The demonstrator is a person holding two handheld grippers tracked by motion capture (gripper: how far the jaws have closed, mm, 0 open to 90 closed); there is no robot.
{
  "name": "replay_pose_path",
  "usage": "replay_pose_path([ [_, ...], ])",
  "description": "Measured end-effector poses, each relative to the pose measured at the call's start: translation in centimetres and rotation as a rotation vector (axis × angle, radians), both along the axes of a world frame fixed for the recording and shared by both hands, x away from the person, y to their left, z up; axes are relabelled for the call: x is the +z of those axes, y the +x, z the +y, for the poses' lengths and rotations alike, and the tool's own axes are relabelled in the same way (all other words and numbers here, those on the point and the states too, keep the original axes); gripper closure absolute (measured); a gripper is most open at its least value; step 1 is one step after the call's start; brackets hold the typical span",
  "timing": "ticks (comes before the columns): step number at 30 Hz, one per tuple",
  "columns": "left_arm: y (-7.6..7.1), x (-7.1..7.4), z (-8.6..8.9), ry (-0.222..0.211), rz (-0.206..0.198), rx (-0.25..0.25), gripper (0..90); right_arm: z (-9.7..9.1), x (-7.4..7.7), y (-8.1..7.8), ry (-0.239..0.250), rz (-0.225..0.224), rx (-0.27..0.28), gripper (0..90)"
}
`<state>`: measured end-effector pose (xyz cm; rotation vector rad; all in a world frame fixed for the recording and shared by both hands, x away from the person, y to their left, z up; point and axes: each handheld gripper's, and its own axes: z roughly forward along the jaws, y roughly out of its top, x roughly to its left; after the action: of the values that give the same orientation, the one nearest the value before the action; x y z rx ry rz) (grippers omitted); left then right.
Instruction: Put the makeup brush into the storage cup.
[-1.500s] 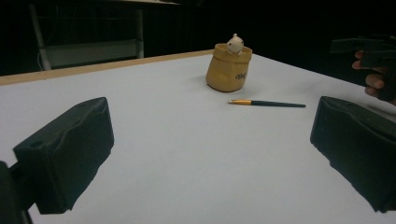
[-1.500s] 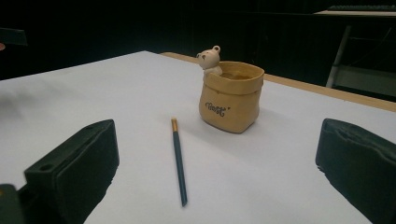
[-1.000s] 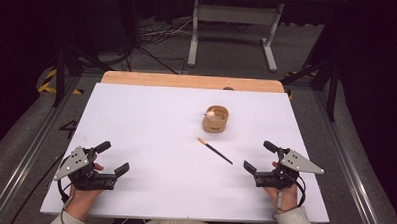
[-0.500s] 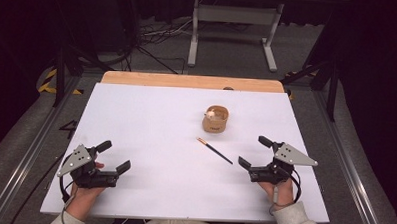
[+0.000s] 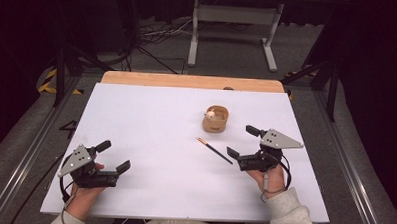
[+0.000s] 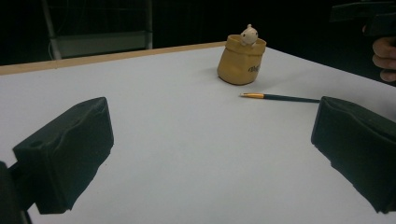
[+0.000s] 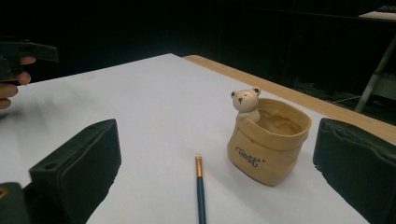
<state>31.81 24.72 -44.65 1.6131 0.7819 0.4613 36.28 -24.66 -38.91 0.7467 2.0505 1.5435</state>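
Now the right claw [image 5: 239, 141], jaws spread, has slid in toward the pen [image 5: 214, 150] lying beside the pot [image 5: 215, 118] (grasp likely next); left claw [image 5: 113, 156] spread, idle on worktop [image 5: 151, 120].

Your left gripper [image 6: 210, 154] holds its jaws wide apart over the bare white table [image 6: 177, 140]. Beyond them you see a dark pencil [image 6: 280, 97] lying flat, near a tan pot [image 6: 240, 63] with a small bear figure [image 6: 249, 35] at its rim.
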Motion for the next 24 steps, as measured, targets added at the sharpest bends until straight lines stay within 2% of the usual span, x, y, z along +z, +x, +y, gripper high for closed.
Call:
replay_pose_path([
  [17, 0.0, 0.0, -0.1, 0.005, -0.003, -0.012, 0.0, 2.0, 1.7, 1.9, -0.051, 0.040, 0.045, 3.4],
  [18, 0.0, 0.0, -0.1, 0.006, -0.001, -0.013, 0.0, 2.1, 1.8, 2.0, -0.055, 0.047, 0.046, 3.6],
  [21, 0.0, 0.0, -0.1, 0.007, 0.000, -0.014, 0.0, 2.2, 2.1, 2.7, -0.059, 0.105, 0.065, 3.8],
  [22, 0.0, 0.0, -0.1, 0.008, 0.002, -0.016, 0.0, 2.2, 2.1, 2.7, -0.059, 0.105, 0.065, 3.8],
  [24, 0.0, 0.0, -0.1, 0.013, 0.000, -0.018, 0.0, 2.5, 2.5, 3.0, -0.100, 0.132, 0.074, 5.2],
])
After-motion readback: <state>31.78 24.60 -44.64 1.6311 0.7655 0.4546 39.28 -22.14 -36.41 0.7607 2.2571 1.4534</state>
